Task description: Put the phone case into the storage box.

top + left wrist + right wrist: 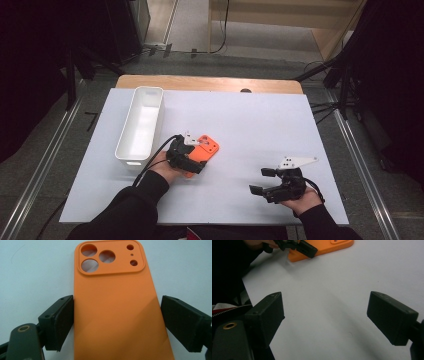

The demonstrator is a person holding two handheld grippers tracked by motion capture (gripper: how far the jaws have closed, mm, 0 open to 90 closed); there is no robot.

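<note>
Closing your left tool (117, 322) around the orange phone case (117, 315) mid-counter, pads barely touching: too shallow a pinch could let it slip; your right tool (325, 320) waits released.

orange phone case (115, 312) | soft-looking, matte, rounded corners — raised camera block with three large round cut-outs and smaller holes | lies flat, back up, on white tabletop (260, 125) | near its middle, right of white bin (140, 125) | long edges flanked by left claw (117, 322) — camera end pointing away
</note>
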